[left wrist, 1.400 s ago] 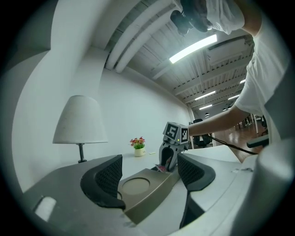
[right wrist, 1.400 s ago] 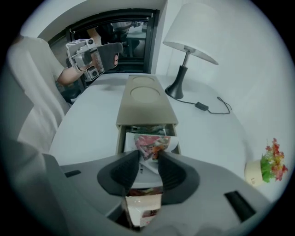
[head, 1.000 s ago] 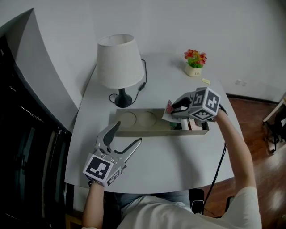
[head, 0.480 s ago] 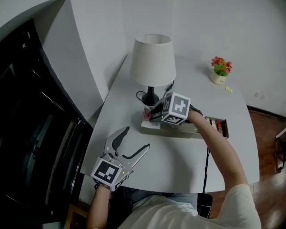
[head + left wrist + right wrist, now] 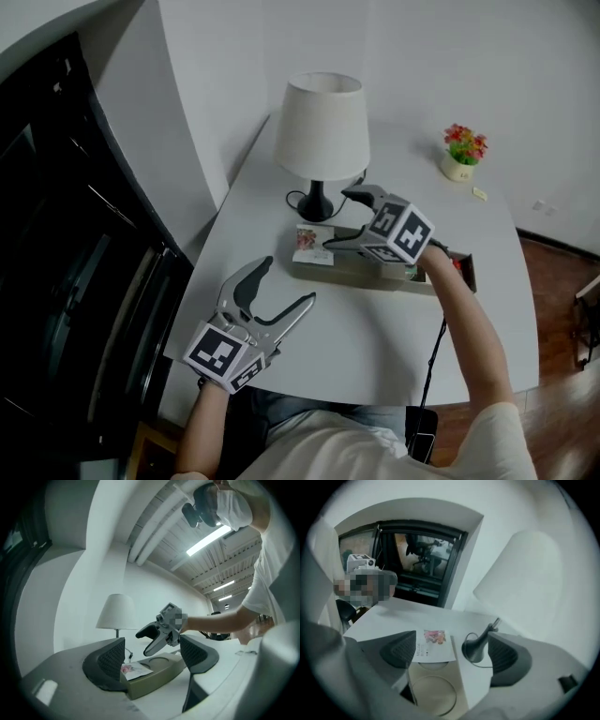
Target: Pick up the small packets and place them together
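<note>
A small white packet with a pink print lies flat over the left end of the long beige tray. My right gripper hovers just right of it. Its jaws are opening, and nothing is pressed between them. In the right gripper view the packet lies free beyond the pads, over a round recess of the tray. My left gripper is held open and empty near the table's front edge. Its view takes in the packet, the tray and the right gripper. More packets fill the tray's right end.
A table lamp with a white shade stands right behind the tray, its cord trailing back. A small flower pot and a yellow scrap sit at the far right of the white table. A dark window runs along the left.
The right gripper carried the packet from the tray's right end to its left end. It has opened its jaws and left the packet lying there. The left gripper has barely moved.
</note>
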Tool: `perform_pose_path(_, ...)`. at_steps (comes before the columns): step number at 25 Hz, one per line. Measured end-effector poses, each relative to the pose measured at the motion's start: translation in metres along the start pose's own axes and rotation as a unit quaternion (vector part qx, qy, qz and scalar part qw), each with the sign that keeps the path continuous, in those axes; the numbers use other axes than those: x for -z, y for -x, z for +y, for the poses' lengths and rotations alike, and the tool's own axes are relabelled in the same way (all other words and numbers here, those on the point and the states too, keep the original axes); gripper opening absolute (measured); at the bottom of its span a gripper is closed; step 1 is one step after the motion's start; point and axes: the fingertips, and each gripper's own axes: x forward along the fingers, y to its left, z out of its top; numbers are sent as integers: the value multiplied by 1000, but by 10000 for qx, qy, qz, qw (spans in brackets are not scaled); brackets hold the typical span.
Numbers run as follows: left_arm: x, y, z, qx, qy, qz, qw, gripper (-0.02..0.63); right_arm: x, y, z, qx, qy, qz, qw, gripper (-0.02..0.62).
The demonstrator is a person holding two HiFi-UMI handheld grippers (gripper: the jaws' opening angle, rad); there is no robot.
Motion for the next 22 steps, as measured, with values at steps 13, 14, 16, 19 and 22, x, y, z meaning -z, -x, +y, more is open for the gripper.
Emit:
perform_pose_path(13, -9, -56, -31, 58, -170, -221, 9996, 354, 50, 222, 15, 2765, -1416, -2494, 9172, 453)
perform_pose_path(14, -8, -60, -34, 22, -166, -222, 9996, 354, 60, 227, 23, 2828, -1585, -2538, 9113, 453)
perform_pose_path(16, -5, -65, -41, -22, -114, -215, 9997, 354, 74, 235, 38, 2966, -1872, -2622, 8990, 453)
perform_pose_path(19, 2, -67, -51, -29, 30, -162, 9999, 354, 89, 243, 56, 3122, -2168, -2723, 8840, 453)
perform_pose_path(22, 11, -64, -59, -33, 160, -81, 9998, 354, 96, 239, 70, 2969, -2345, -2743, 8841, 453)
